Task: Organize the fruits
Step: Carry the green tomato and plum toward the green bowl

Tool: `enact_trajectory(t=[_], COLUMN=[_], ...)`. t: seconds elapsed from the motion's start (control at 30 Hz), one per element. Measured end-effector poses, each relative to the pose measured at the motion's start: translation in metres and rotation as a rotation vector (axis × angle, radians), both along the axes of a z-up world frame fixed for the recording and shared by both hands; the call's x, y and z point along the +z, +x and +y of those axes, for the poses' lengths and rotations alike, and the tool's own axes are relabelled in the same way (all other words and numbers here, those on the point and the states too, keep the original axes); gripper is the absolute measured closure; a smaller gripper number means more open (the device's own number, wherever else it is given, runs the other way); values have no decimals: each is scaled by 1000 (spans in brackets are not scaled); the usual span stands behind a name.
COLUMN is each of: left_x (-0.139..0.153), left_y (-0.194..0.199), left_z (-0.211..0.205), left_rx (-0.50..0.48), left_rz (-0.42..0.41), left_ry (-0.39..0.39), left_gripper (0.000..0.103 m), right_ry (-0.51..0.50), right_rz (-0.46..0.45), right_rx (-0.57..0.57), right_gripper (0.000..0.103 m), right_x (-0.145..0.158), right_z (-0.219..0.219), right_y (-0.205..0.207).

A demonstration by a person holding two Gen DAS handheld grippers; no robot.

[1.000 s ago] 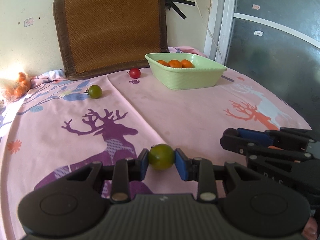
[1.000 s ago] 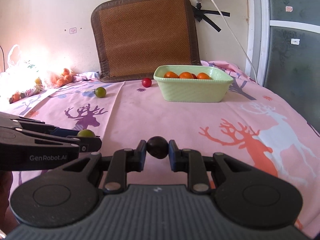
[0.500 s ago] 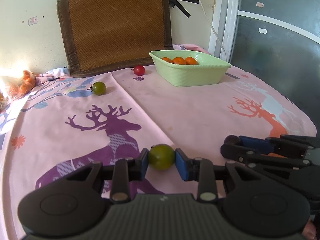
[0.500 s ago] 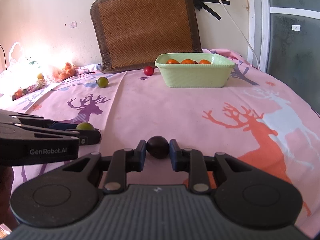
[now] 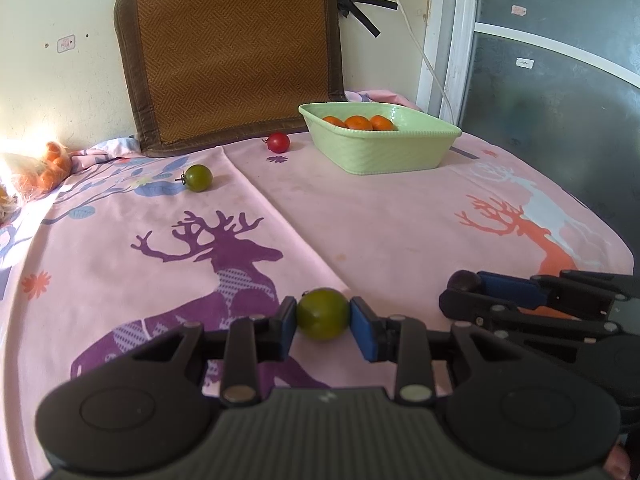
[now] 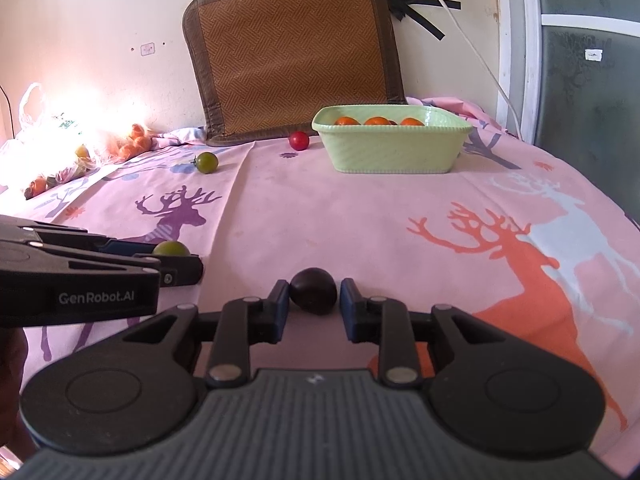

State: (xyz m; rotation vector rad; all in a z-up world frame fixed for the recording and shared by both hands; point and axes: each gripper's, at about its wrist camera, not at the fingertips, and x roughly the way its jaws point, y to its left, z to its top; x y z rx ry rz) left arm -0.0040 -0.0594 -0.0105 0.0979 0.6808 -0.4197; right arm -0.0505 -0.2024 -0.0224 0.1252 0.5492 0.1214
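Here, a green tomato [image 5: 322, 313] is pinched by the left gripper [image 5: 323, 322]. A dark purple fruit [image 6: 313, 290] is flanked by the right gripper [image 6: 313, 306], with a slight gap seen at its right pad.

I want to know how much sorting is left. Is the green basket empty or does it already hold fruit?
Not empty: the green basket holds at least three orange fruits showing over its rim. How full, cannot tell.

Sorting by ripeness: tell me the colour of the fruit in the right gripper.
Dark purple, almost black fruit, best seen in the right wrist view.
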Motion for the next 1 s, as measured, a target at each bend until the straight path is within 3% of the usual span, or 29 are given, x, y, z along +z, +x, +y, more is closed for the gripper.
enact_trajectory(t=[0.43, 0.77, 0.87, 0.93, 1.0], left_x=[-1, -1, -1, -3, -3], left_y=[-4, -8, -12, -13, -12], left_z=[8, 7, 3, 1, -1], left_rx=[3, -5, -21, -26, -30], left_rz=[-6, -12, -18, -24, -29], left_ry=[-26, -21, -11, -2, 3], left_gripper=[64, 64, 64, 73, 74], right_ry=[4, 11, 11, 10, 7], right_rz=[-2, -12, -18, -22, -25], right_rx=[-1, -3, -5, -5, -1], right_gripper=[72, 72, 72, 72, 72], right_x=[-1, -1, -1, -2, -3], right_z=[-1, -2, -1, -1, 0], right_y=[-2, -5, -6, -7, -8])
